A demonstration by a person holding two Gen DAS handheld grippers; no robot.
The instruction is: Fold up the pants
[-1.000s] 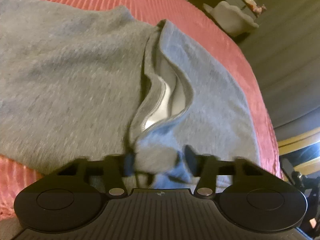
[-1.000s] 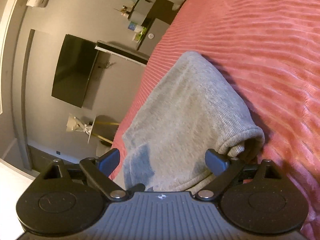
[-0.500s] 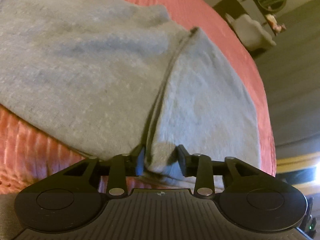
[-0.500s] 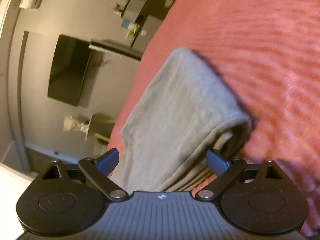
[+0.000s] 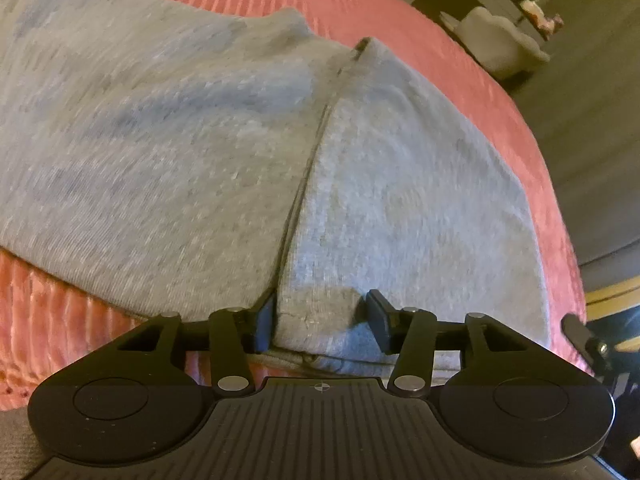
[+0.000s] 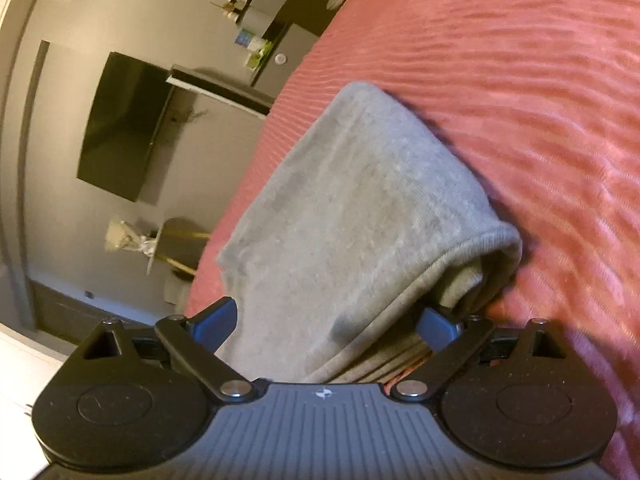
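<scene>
Grey knit pants [image 5: 200,152] lie spread on a pink ribbed bedspread [image 5: 432,20]. A folded-over layer meets the lower layer along a seam running up the middle. My left gripper [image 5: 320,320] sits at the near edge with a corner of the grey fabric between its part-open fingers. In the right wrist view a folded part of the pants [image 6: 352,208] lies along the bed's edge, its hemmed opening at the right. My right gripper [image 6: 332,320] is open wide, fingers to either side of this fabric.
The bedspread [image 6: 540,100] stretches wide to the right of the right gripper. The bed's edge drops off at the left there, with a wall-mounted TV [image 6: 120,128], a shelf and a gold-legged side table [image 6: 180,240] beyond. A pale armchair [image 5: 500,44] stands past the bed.
The pocket-like gap in the pants has been flattened shut into a straight seam. My left gripper's fingers have spread a little apart. The right gripper has stayed open and shifted slightly.
</scene>
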